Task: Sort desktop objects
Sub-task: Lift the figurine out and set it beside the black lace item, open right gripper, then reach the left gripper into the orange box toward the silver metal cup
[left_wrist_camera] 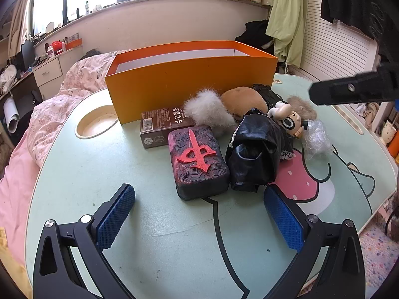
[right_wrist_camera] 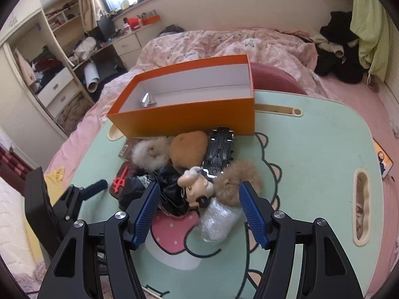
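Both the left gripper (left_wrist_camera: 199, 214) and right gripper (right_wrist_camera: 198, 214) are spread wide, holding nothing. The cluttered pile, doll (right_wrist_camera: 197, 186) included, sits mid-frame below the orange box (right_wrist_camera: 184, 114). Bare green tabletop (right_wrist_camera: 311, 174) fills the right side to its rim.

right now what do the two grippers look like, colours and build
Both match: the left gripper and right gripper have black angular frames with triangular cut-outs and silver round bolt heads. Their fingers carry blue pads, cross-hatched or ribbed. No cables, sleeves or markings show.
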{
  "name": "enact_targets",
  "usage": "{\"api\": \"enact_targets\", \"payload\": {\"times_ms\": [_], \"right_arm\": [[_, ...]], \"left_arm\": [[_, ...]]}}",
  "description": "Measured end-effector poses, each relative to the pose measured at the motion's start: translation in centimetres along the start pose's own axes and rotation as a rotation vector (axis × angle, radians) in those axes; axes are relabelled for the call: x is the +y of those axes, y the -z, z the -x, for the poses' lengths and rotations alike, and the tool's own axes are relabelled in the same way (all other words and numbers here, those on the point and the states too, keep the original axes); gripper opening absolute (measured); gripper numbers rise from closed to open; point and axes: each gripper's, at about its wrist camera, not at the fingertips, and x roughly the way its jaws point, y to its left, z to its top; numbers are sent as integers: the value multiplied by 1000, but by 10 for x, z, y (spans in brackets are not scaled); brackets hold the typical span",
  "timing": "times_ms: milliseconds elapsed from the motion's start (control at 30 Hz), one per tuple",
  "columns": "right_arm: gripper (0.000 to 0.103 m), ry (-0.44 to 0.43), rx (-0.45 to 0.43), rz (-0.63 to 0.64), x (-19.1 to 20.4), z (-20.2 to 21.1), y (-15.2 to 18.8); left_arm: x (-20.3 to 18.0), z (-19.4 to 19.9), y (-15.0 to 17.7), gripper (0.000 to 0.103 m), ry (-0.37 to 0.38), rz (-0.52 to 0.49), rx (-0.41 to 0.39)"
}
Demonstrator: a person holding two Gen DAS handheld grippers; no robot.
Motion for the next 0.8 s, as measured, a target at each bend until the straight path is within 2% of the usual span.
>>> {"api": "enact_targets", "payload": {"times_ms": [200,333,400,433,500,567,800], "right_arm": [[66,134,-25,99,5,10,49],[66,220,-17,181,13,-2,72],[69,216,6,176,13,-14,76],[74,196,-15,155,11,-14,78],[91,175,-21,140,9,-18,79],[103,166,-12,151,9,-22,80],[103,154,-19,166,9,-22,79]], "left_arm": [[0,0,0,103,0,0,0],[1,0,0,103,0,0,0],[1,0,0,103,1,-1,1],[0,0,0,103,1,-1,0],[-1,-1,1,103,1,-1,0],[-1,-1,1,103,1,0,0],[3,0,3,103,11,-12,2]]}}
